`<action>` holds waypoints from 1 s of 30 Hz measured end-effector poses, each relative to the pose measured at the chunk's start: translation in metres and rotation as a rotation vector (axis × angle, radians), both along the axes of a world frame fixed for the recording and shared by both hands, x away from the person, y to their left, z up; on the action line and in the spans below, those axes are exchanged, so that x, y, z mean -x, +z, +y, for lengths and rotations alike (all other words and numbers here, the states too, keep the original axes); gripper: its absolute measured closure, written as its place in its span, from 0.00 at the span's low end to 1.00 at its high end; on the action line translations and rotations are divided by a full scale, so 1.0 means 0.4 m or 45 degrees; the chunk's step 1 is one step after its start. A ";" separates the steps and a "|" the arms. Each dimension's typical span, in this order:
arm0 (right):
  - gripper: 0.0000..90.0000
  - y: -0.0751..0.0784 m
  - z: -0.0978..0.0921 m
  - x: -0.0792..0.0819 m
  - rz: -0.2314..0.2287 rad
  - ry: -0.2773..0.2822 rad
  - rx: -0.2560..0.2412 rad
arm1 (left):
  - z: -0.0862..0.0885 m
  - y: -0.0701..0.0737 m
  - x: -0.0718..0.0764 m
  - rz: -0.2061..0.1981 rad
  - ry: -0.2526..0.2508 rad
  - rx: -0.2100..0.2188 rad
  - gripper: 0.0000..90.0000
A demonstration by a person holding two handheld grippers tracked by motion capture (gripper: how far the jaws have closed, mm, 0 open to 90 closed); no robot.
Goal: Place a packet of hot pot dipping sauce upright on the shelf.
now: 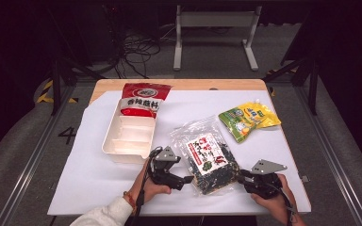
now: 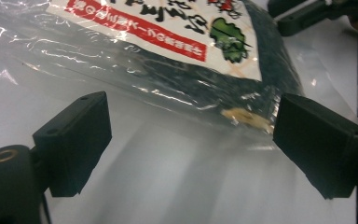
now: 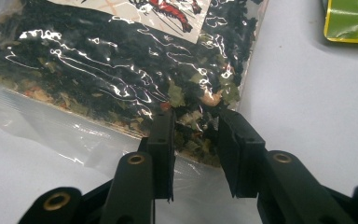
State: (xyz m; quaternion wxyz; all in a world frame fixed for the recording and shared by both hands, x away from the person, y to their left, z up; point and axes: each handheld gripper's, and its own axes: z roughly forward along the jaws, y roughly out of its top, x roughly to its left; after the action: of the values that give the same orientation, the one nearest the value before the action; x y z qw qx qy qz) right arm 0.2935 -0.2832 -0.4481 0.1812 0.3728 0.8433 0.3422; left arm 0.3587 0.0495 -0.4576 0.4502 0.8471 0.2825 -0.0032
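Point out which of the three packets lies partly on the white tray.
The red packet at the back: its lower end overlaps the white tray. The clear dark-filled bag and yellow-green pouch lie flat.

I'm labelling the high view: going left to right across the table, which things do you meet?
White divided tray → left gripper → clear bag of dark dried food → right gripper → yellow-green pouch.
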 end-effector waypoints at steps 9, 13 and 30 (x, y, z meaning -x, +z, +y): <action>0.75 -0.002 0.002 0.003 -0.015 0.013 0.014 | -0.012 -0.022 -0.031 0.137 0.066 0.033 0.12; 0.75 -0.002 0.000 0.001 -0.011 0.019 0.011 | -0.024 -0.021 -0.050 0.148 0.035 0.054 0.11; 0.70 -0.007 0.003 0.014 -0.096 0.098 0.054 | -0.027 0.022 -0.080 0.090 -0.066 0.313 0.65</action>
State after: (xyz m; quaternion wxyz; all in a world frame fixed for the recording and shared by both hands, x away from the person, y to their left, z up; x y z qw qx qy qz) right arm 0.2878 -0.2820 -0.4511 0.2073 0.3229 0.8568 0.3446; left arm 0.3908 0.0386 -0.4487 0.5402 0.7919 0.2737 -0.0791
